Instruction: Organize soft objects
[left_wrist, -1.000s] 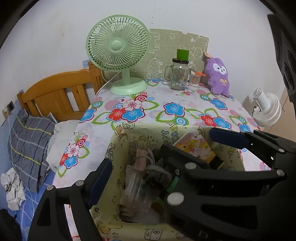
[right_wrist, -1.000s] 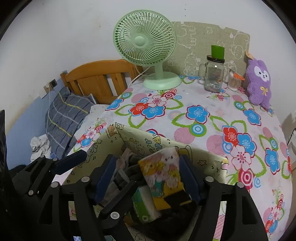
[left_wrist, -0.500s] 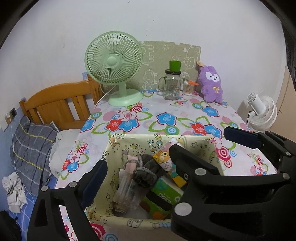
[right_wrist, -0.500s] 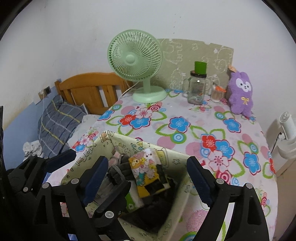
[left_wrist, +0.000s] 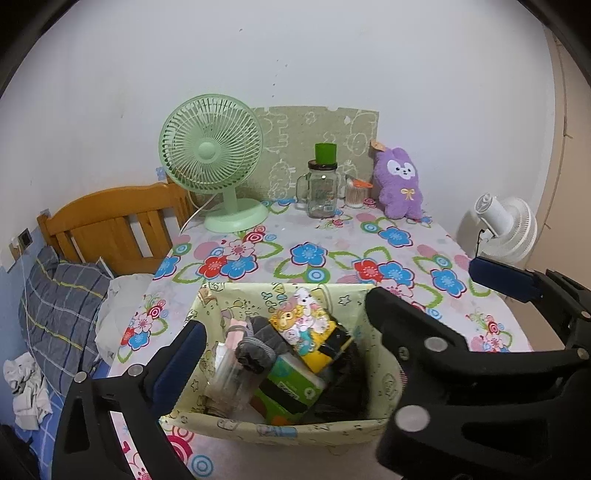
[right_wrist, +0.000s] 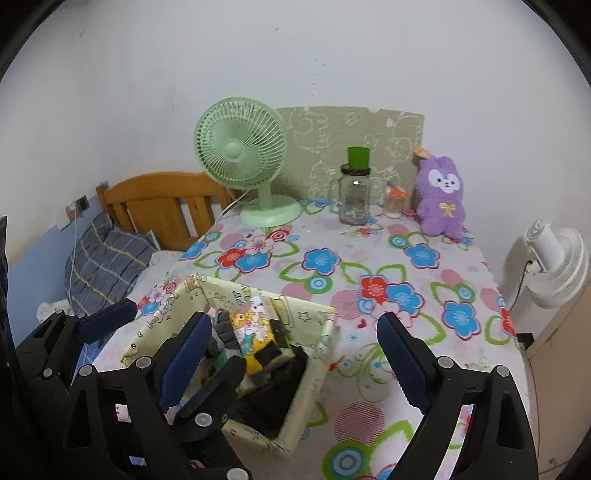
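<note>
Table (left_wrist: 480, 266) w/ floral cloth fills both views; bed w/ plaid pillow (left_wrist: 55, 306) off to its left. At the back wall: green fan (left_wrist: 212, 155), glass jar (left_wrist: 322, 192), purple plush bunny (left_wrist: 400, 184) sitting upright, well apart from everything near. White fan (left_wrist: 506, 229) stands beyond the table's right edge.

Near edge: pale yellow fabric bin (left_wrist: 280, 430), already stuffed. Inside, a cartoon-print pouch (left_wrist: 303, 325) leans on top, grey knit item (left_wrist: 258, 343) just left of it, green pack (left_wrist: 291, 384) below, dark cloth at right.

Left gripper (left_wrist: 280, 339) hangs over the bin, jaws opening & wide, nothing clamped; the contents sit below the gap, pads not pressing on any of it. Right gripper (right_wrist: 291, 350) likewise opening, fingers well apart, empty; the bin's right wall lies under its gap.

Key relation: the only loose soft thing visible is the bunny, far back & to the right, long axis vertical. In the right wrist view it sits up-right of the jaws, so the right hand looks the nearer one (judgement). Probably a forward reach w/ fingers straddling its body sideways.
</note>
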